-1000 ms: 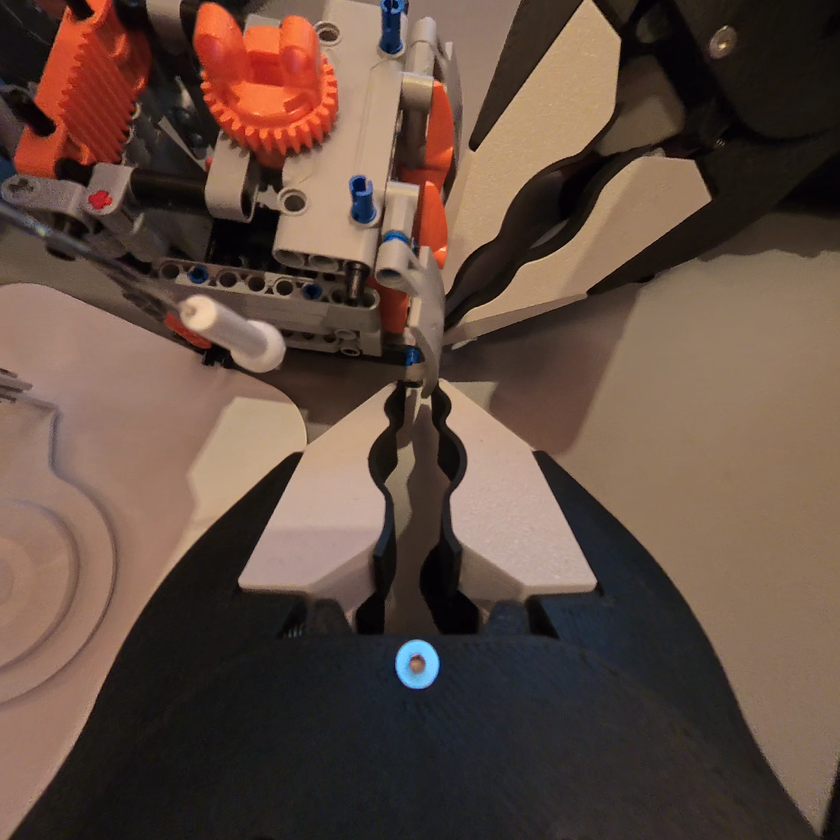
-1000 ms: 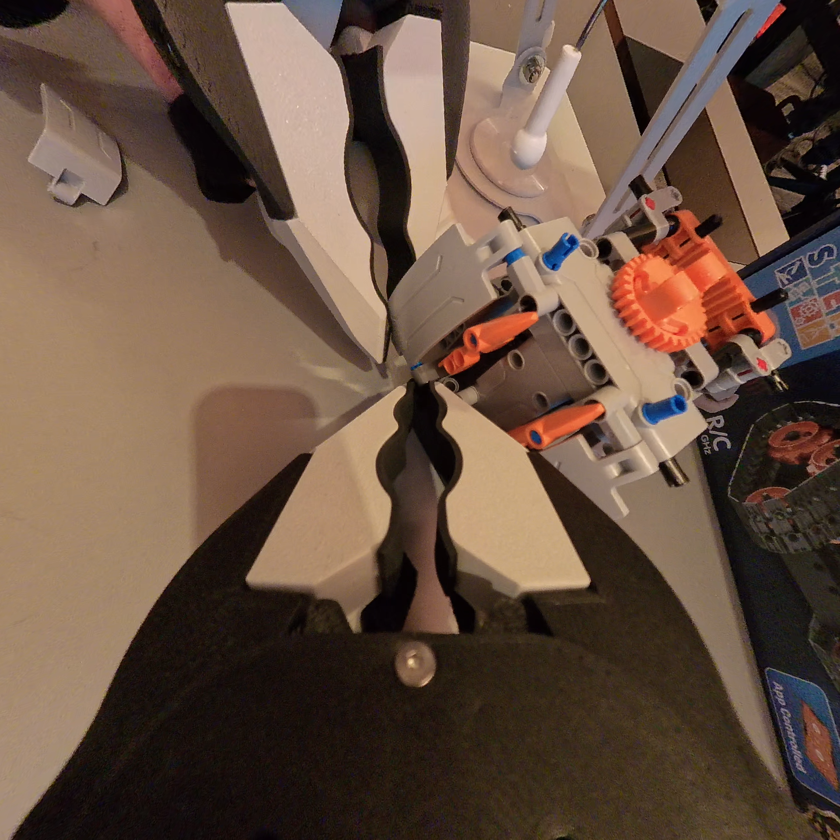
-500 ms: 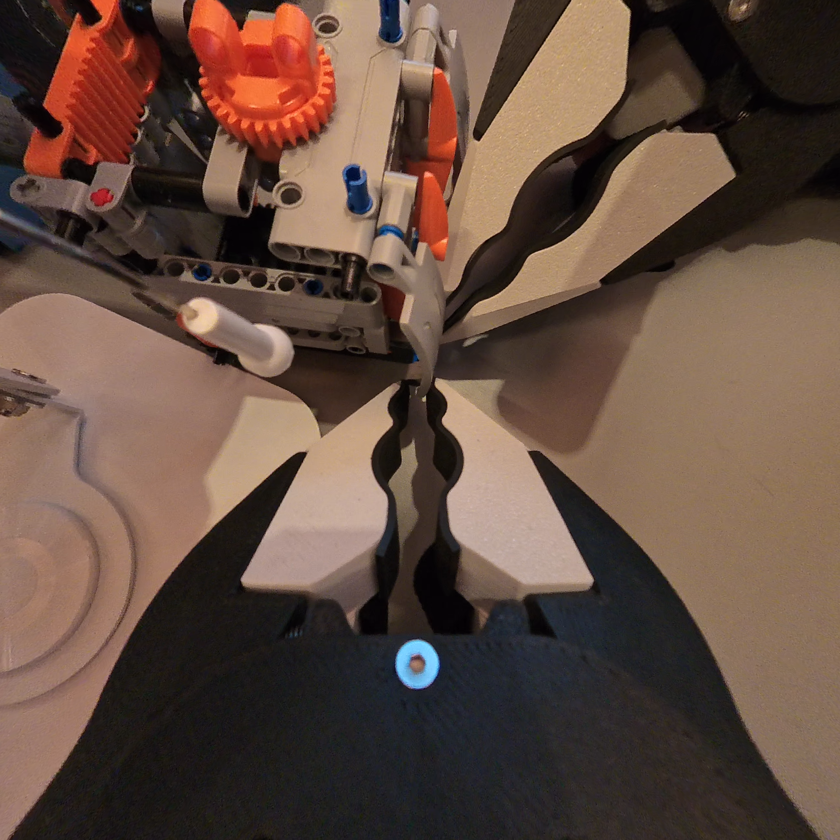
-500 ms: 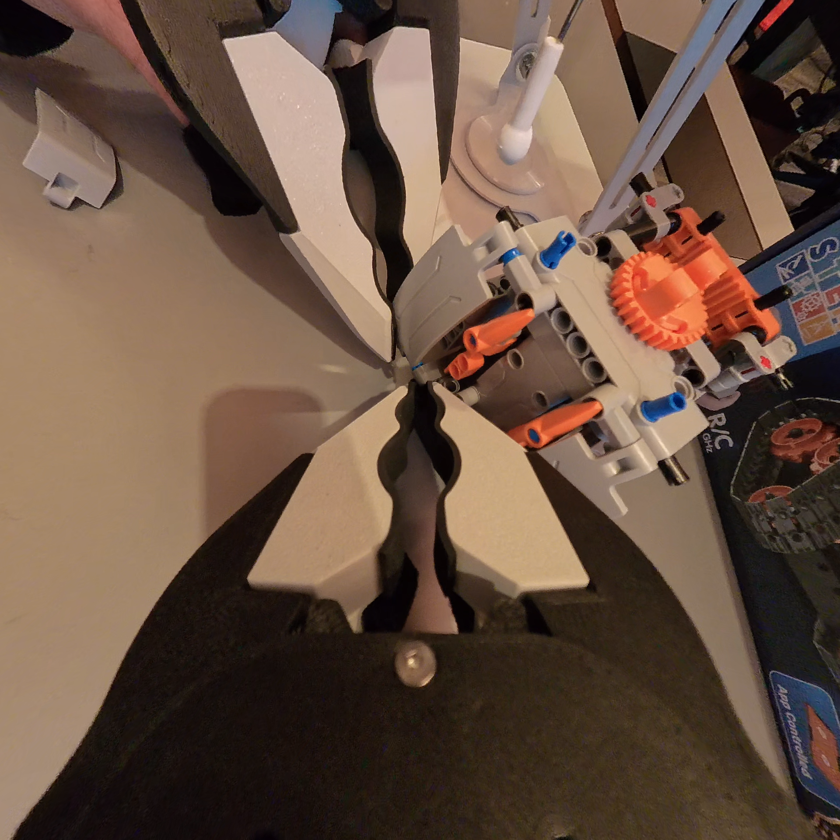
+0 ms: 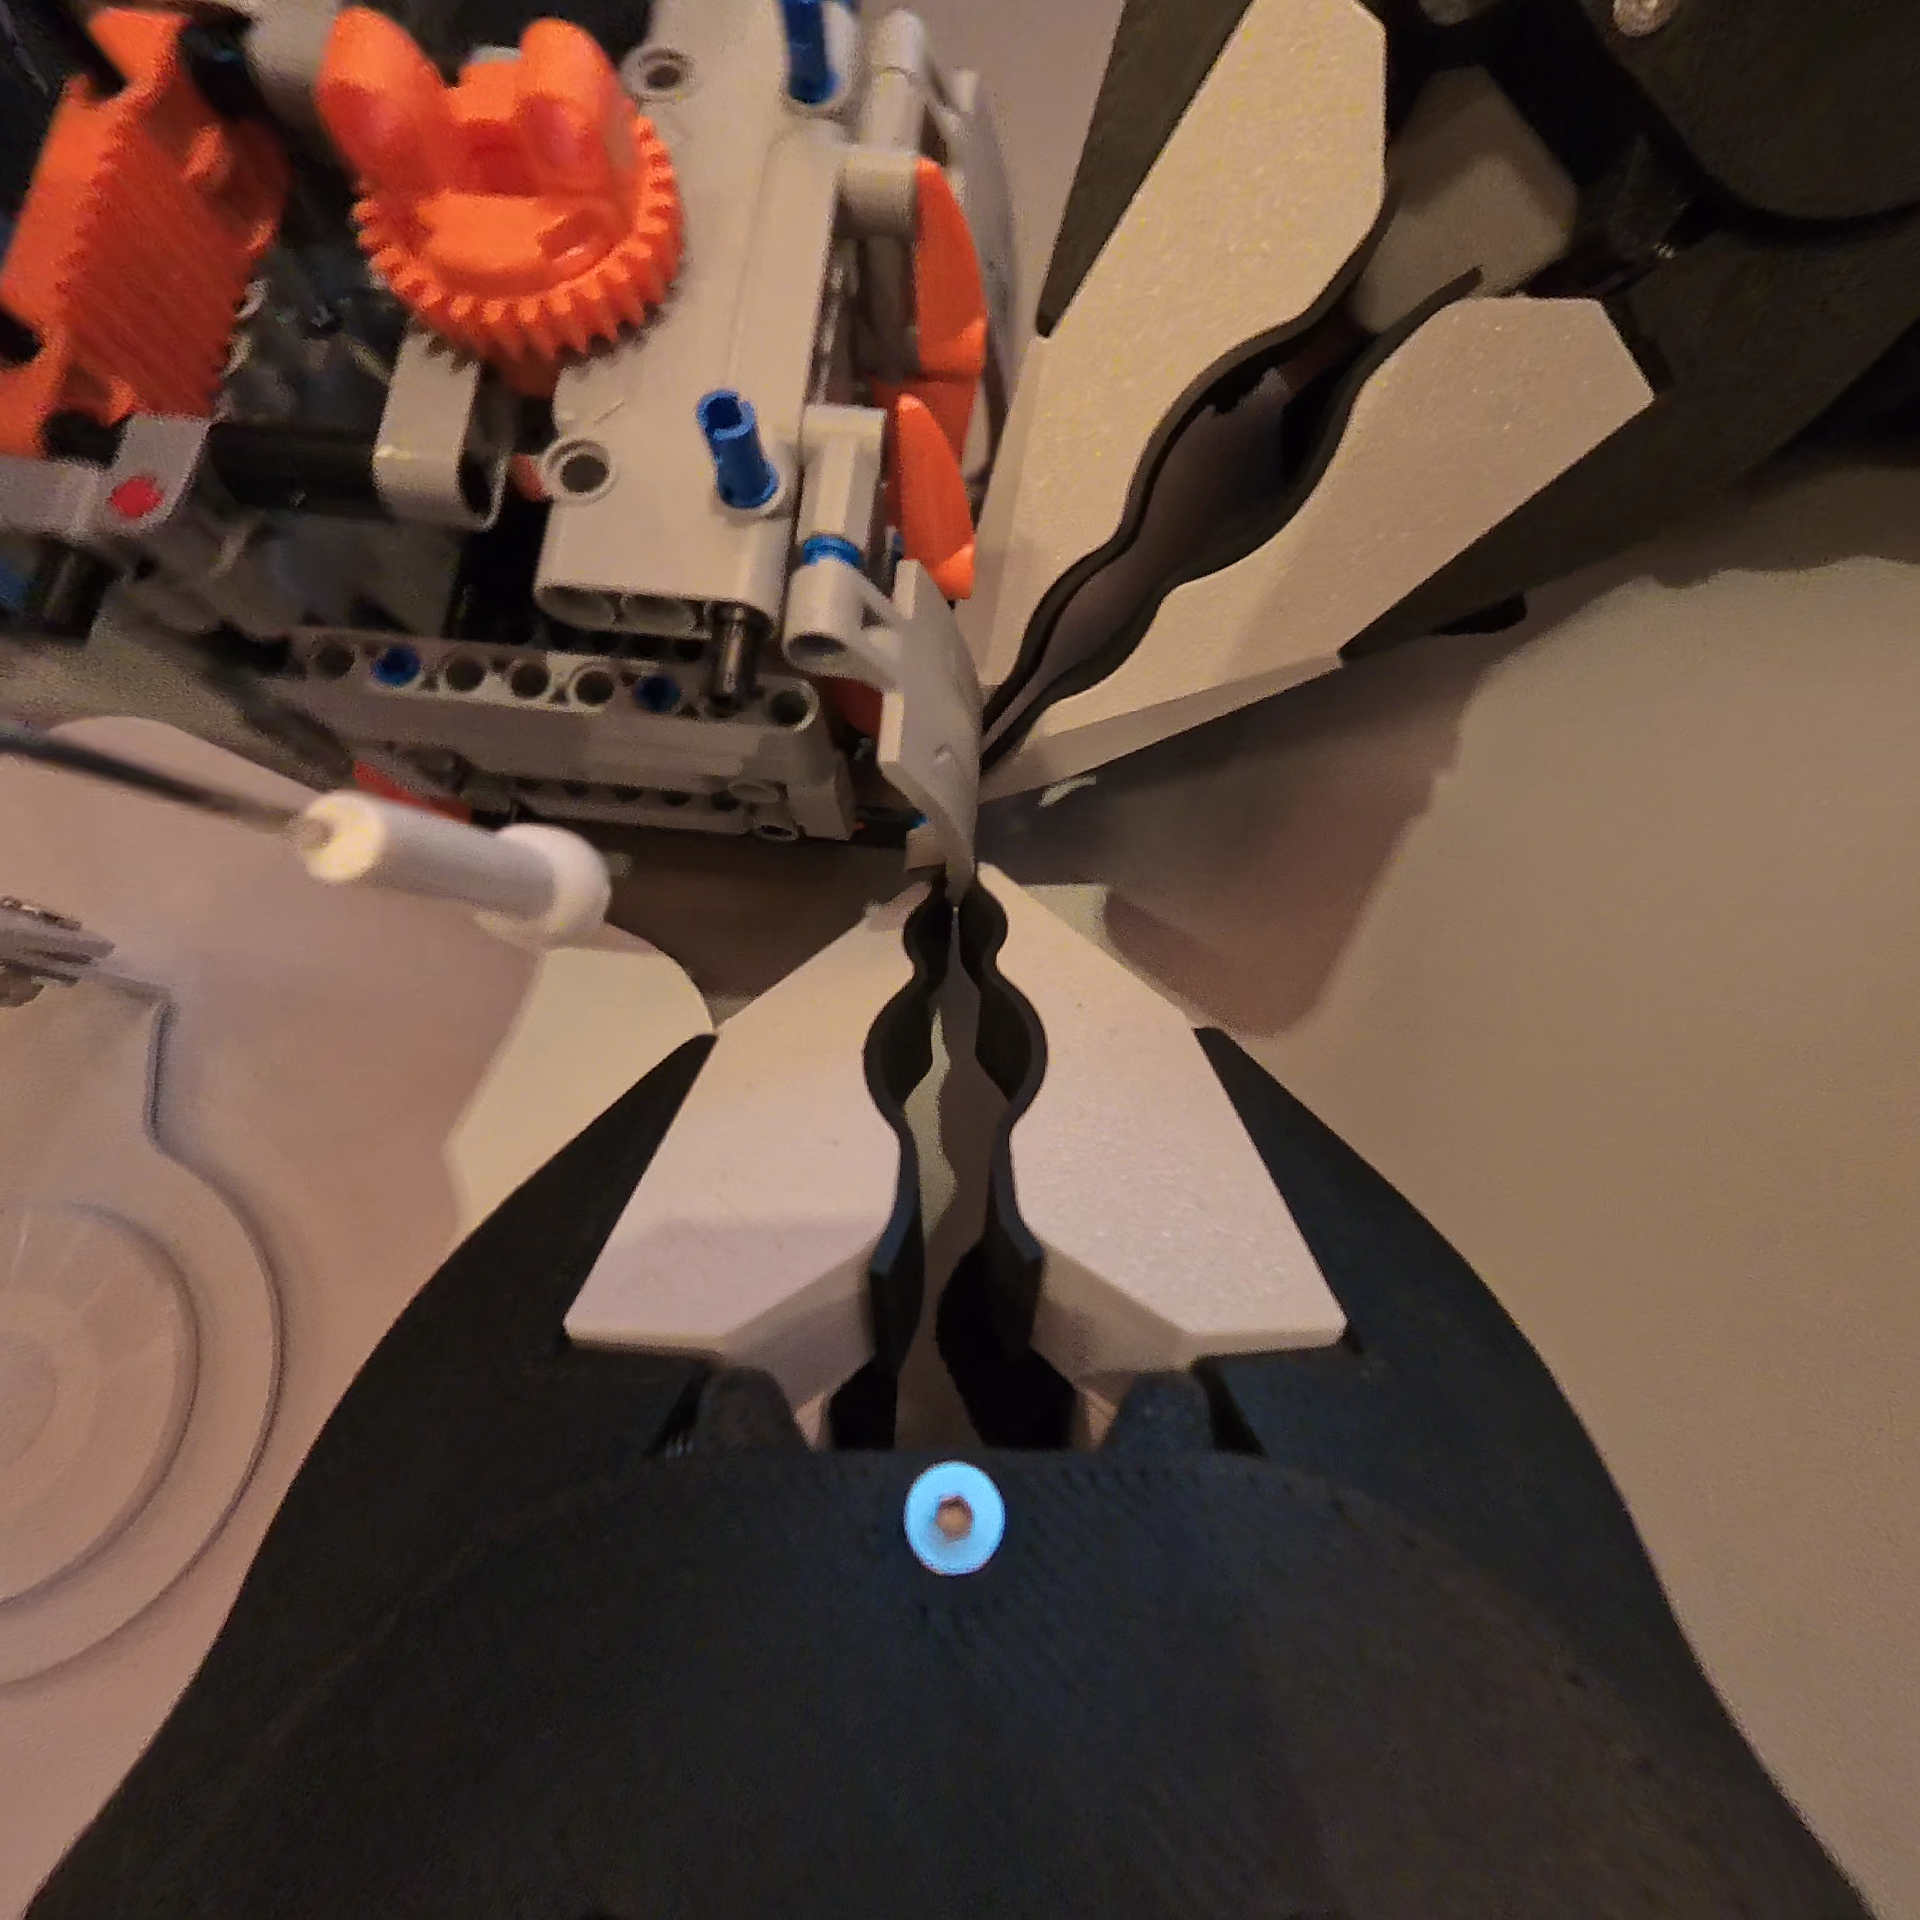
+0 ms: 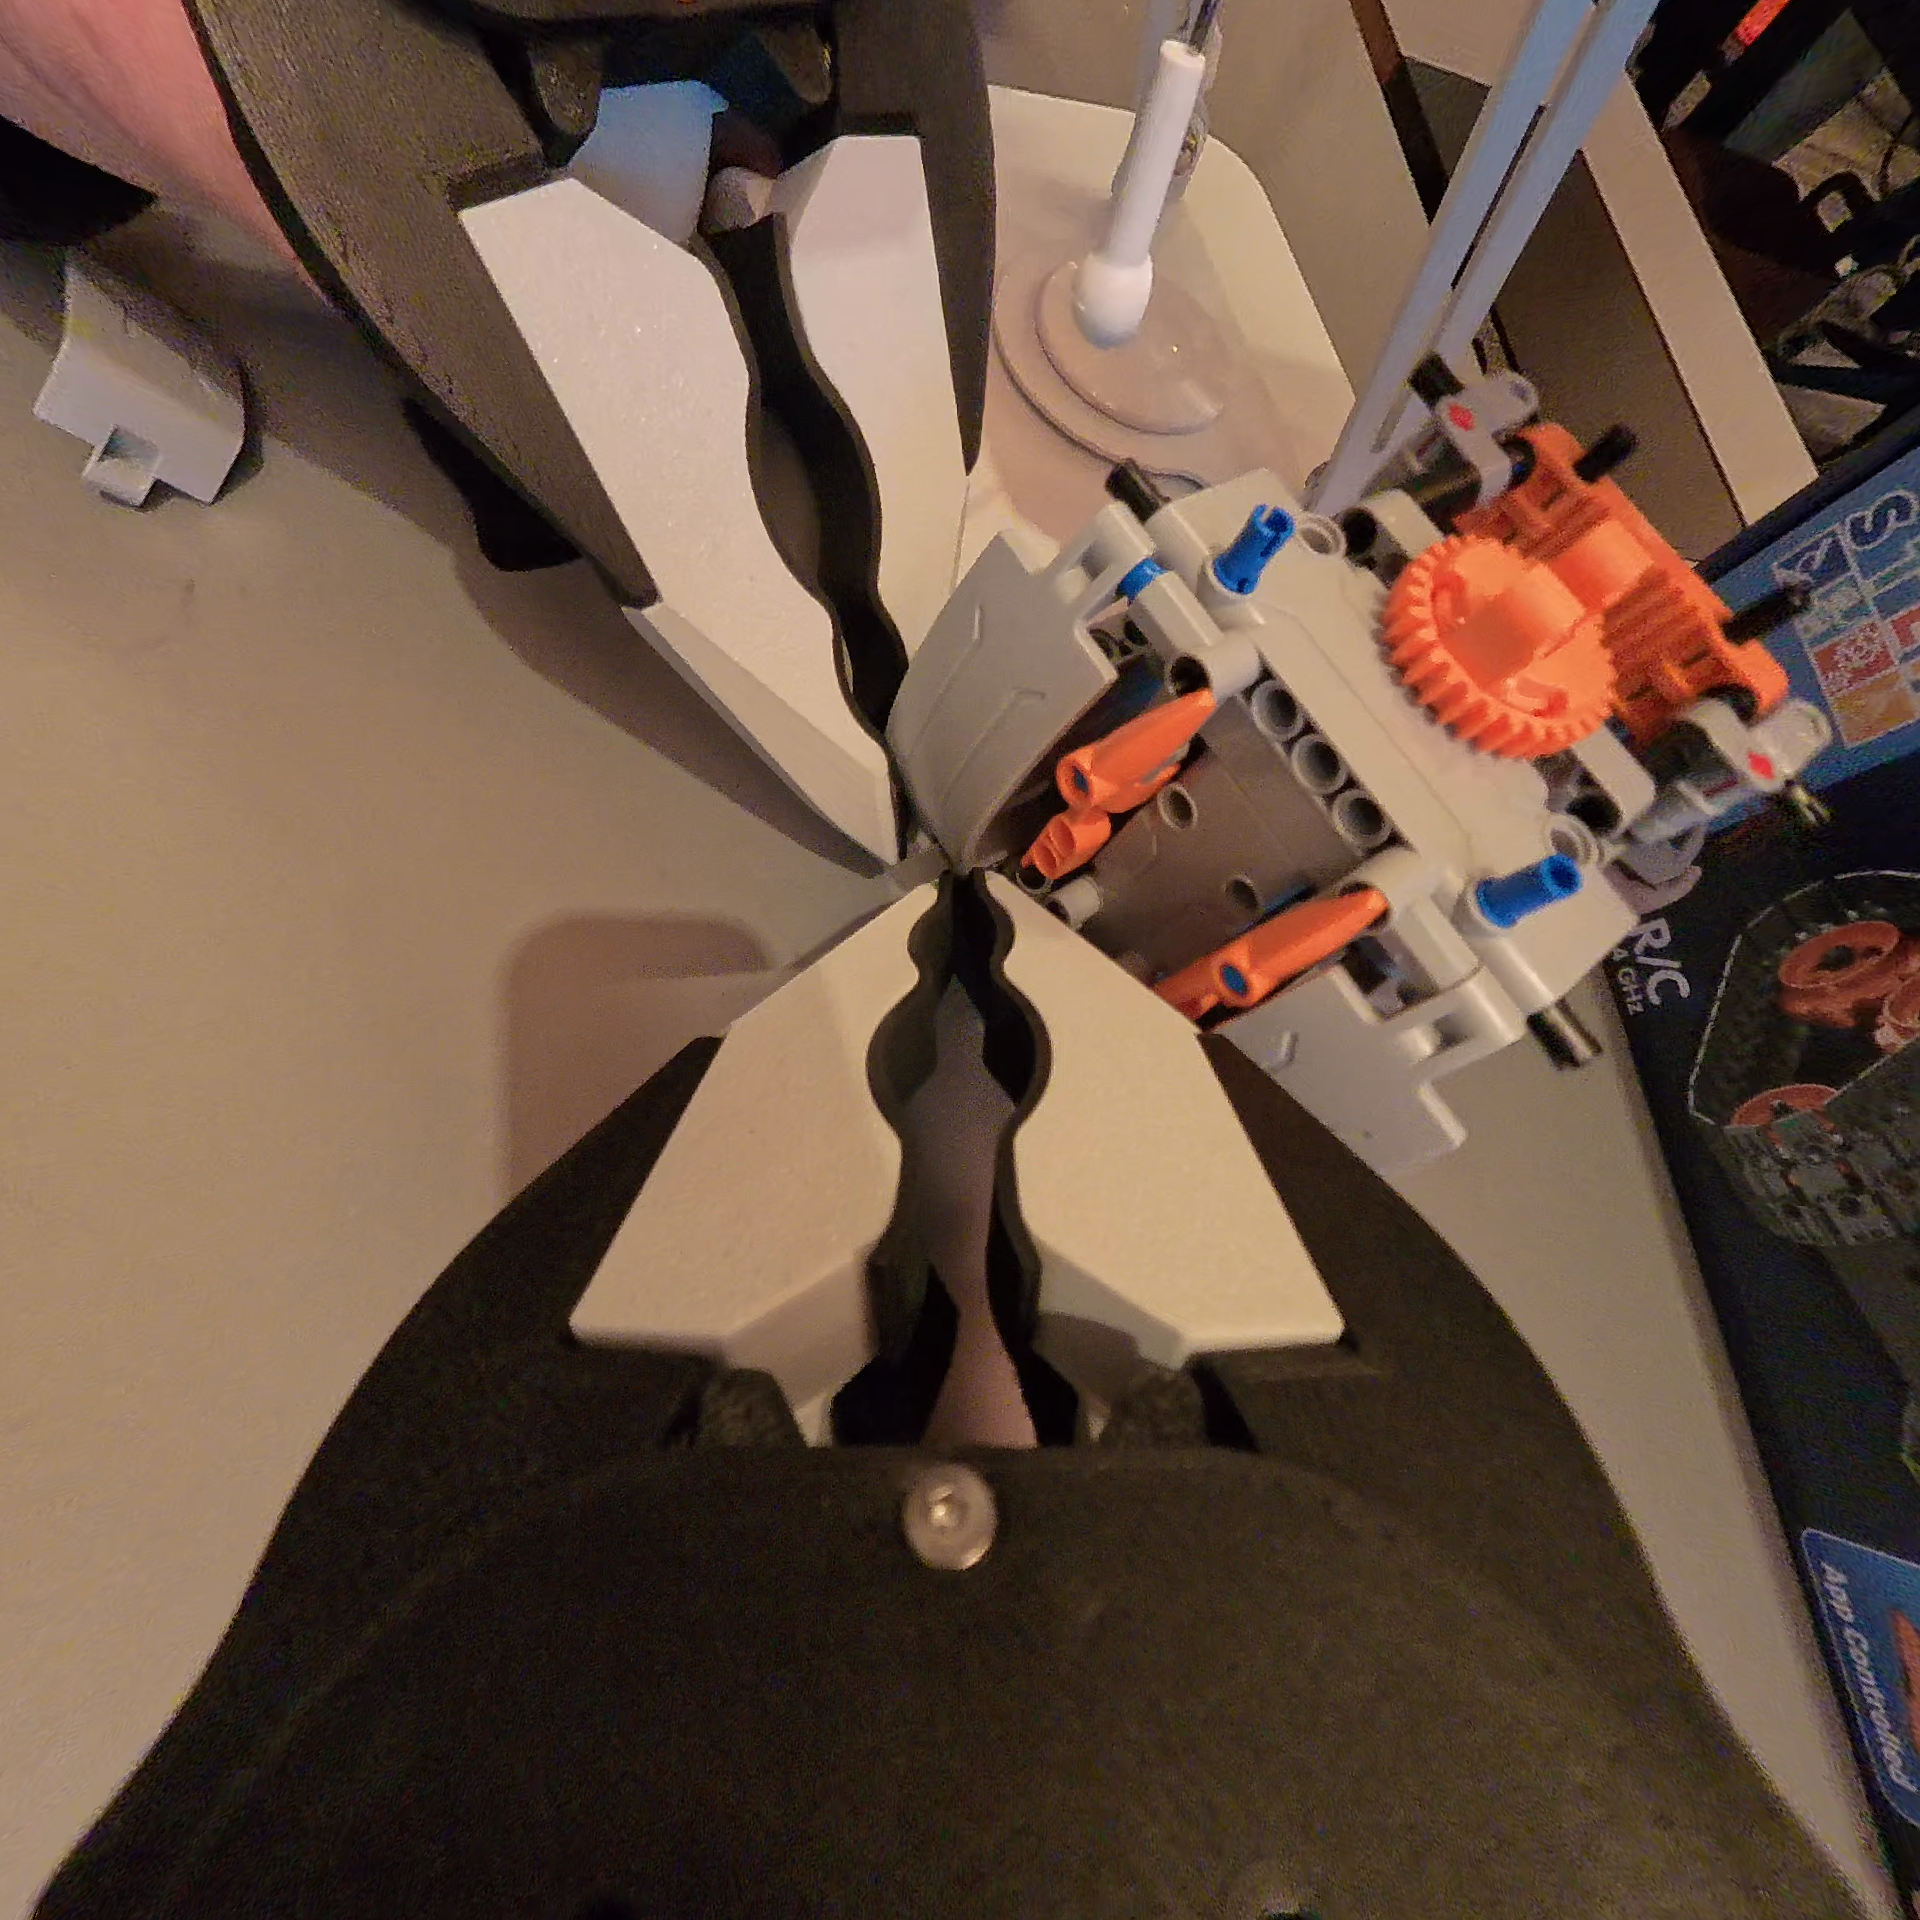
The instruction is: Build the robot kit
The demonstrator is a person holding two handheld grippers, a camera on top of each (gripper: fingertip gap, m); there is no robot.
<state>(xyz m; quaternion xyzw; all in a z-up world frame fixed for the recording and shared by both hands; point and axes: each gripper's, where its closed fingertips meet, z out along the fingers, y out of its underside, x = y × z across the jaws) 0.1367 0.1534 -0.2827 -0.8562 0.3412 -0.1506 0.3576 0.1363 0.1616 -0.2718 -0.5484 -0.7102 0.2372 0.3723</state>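
A grey and orange building-brick model with an orange gear and blue pins fills the upper left of the left wrist view. A grey curved panel hangs at its near corner. My left gripper is shut on the lower edge of this panel. My right gripper comes in from the upper right, with its tips pressed together on the same panel. In the right wrist view the panel sits between my right gripper and my left gripper; the gear lies to the right.
A white stand base with a white rod lies left of the model; it also shows in the right wrist view. A small grey part lies on the beige table. A blue printed box lies at the right. Less than 4 cm separates the two grippers' tips.
Both grippers stay shut at the panel. The model and both grippers have shifted a little against the table, and the white stand base has drifted in both views.
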